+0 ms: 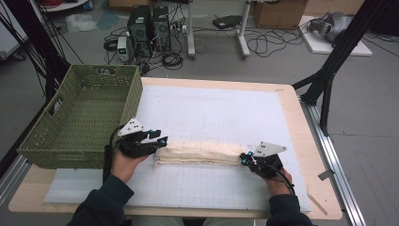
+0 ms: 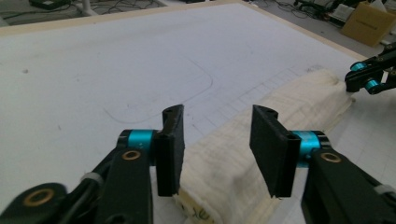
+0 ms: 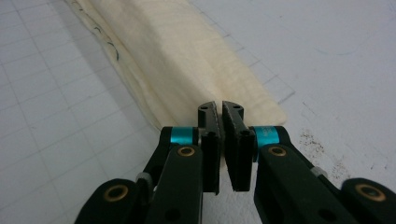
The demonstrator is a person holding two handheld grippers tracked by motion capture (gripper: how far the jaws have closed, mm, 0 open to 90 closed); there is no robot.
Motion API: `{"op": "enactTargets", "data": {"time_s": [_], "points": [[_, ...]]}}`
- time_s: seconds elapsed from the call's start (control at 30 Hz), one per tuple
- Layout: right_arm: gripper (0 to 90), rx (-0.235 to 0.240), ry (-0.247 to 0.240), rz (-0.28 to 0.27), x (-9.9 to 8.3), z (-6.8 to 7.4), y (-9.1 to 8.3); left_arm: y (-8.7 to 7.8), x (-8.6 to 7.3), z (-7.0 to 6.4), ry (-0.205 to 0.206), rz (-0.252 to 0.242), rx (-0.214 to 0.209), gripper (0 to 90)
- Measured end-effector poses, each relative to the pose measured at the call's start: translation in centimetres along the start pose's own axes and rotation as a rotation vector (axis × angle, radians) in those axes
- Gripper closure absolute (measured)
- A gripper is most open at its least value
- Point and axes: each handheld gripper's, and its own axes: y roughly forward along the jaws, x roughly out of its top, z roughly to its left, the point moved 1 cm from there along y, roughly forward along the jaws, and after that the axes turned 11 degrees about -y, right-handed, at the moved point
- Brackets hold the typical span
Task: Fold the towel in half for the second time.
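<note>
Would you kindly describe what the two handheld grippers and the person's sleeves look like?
Both the left gripper and right gripper are black, with flat black jaws, turquoise collars, brass-coloured pivot rings, a grey three-cornered top plate and a black cable. The sleeves are dark.

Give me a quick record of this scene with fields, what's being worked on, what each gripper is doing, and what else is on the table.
work item: cream folded cloth, a long narrow bundle lying on the white gridded mat
left gripper: jaws open, straddling the cloth's left end
right gripper: jaws nearly together at the cloth's right end; whether cloth is pinched cannot be told
nearby: green woven basket at the table's left
surface: light wooden table
</note>
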Motion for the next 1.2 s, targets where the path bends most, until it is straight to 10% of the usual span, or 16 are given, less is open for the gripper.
{"op": "enactTargets", "data": {"time_s": [0.4, 0.63, 0.77, 1.2], "points": [[83.3, -0.005, 0.011, -0.014, 0.1, -0.1, -0.2, 3.8, -1.6, -0.8, 0.017, 0.166, 0.012, 71.7], [49.2, -0.13, 0.12, -0.138, 1.8, -1.4, -2.1, 4.2, -3.0, -1.1, 0.062, 0.241, 0.044, 72.3], [47.0, -0.168, 0.154, -0.182, 3.7, -1.3, -2.2, 4.1, -3.3, -1.1, 0.07, 0.235, 0.047, 72.2], [61.7, -0.064, 0.116, -0.013, 5.6, 1.5, 4.4, 3.9, -3.8, -0.9, 0.042, 0.222, 0.042, 71.8]]}}
